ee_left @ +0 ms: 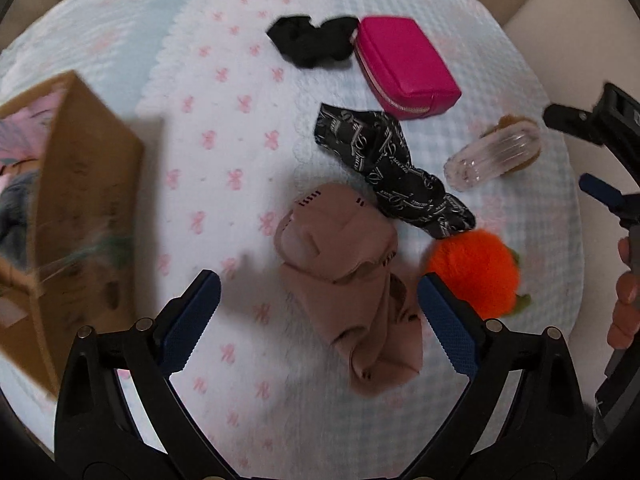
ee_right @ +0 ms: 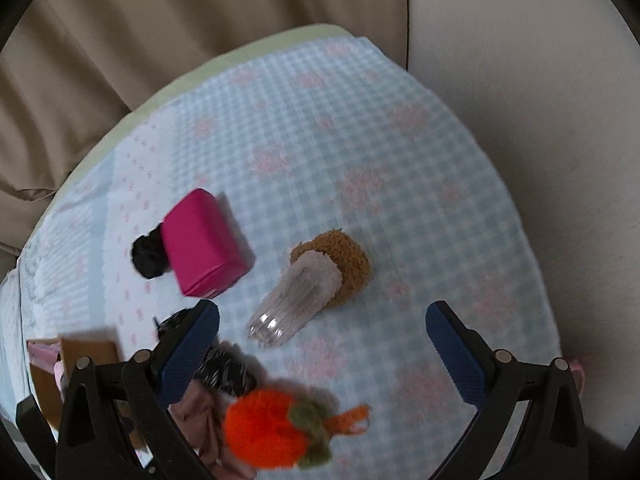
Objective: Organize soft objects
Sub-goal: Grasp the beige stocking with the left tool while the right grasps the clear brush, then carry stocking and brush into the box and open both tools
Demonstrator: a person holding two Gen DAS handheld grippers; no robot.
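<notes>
Beige socks (ee_left: 352, 280) lie between the spread-wide left hand-held gripper (ee_left: 316, 316), beside the cardboard box (ee_left: 80, 216); limp, light — pinch their bunched middle.

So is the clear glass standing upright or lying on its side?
The glass is lying on its side on the bed cover. Its long ribbed wall rests on the cloth, and one end touches the brown fluffy thing.

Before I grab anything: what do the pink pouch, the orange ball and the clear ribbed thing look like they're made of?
Pink pouch: looks like smooth faux leather, matte sheen, with a metal-look zipper edge. Orange ball: fluffy yarn or plush, fuzzy outline, green leaf bits. Clear ribbed thing: transparent, glossy, glass or hard plastic; I cannot tell which.
</notes>
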